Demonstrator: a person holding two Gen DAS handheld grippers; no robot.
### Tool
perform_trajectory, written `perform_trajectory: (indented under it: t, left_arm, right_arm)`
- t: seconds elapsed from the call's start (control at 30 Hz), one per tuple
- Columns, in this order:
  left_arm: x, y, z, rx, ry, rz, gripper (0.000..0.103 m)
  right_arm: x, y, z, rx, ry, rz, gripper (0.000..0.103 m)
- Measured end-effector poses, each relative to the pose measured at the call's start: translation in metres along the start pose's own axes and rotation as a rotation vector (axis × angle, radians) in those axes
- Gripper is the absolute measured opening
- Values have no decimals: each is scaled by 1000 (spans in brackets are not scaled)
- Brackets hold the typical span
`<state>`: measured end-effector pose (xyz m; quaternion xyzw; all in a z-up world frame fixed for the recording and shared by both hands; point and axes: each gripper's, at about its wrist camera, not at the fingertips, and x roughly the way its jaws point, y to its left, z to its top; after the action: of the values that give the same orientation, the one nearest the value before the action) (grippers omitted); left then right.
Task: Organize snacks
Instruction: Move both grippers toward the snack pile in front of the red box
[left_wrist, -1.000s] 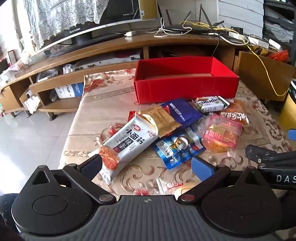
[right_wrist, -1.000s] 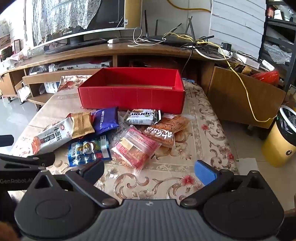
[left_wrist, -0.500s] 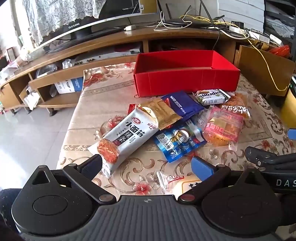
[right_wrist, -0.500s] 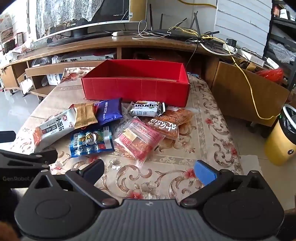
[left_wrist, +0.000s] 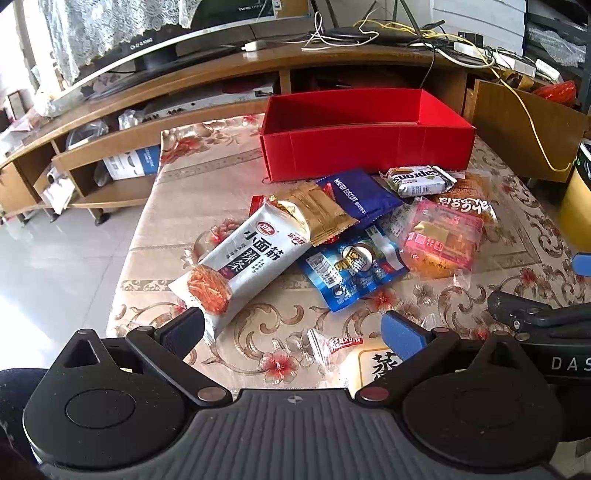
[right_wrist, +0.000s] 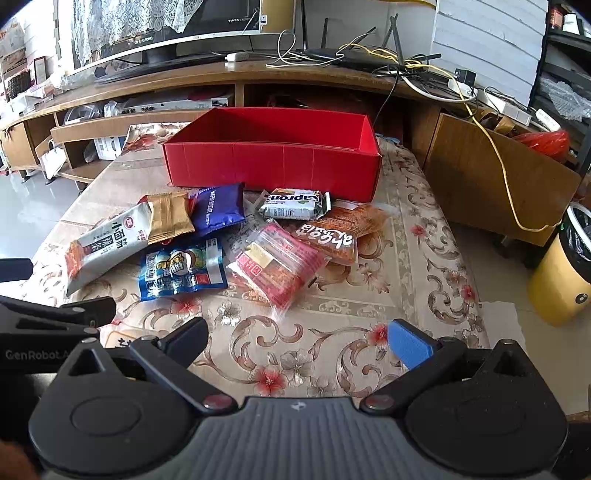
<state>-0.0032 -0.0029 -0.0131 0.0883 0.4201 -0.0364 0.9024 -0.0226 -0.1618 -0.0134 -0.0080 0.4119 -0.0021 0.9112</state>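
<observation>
Snack packets (left_wrist: 255, 254) loose, light, crinkly, slippery film; pinch flat sealed end. Left gripper (left_wrist: 291, 328), right gripper (right_wrist: 299, 341) both wide apart, empty. Red box (right_wrist: 273, 166) empty.

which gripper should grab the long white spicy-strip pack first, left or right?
Probably left. The white pack lies just ahead of the open left gripper, its end by one finger. From the open right gripper it sits far off to the side.
</observation>
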Motion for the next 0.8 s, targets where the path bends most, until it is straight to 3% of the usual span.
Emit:
perform_trajectory:
  t: [0.57,0.8]
  left_arm:
    - [1,0,-2,9,19,2,101]
    - [1,10,-2,-9,23,-6,102]
  right_arm:
    - [3,1,-1,-9,24,9,103]
    - [3,11,-1,-62,27,52,103]
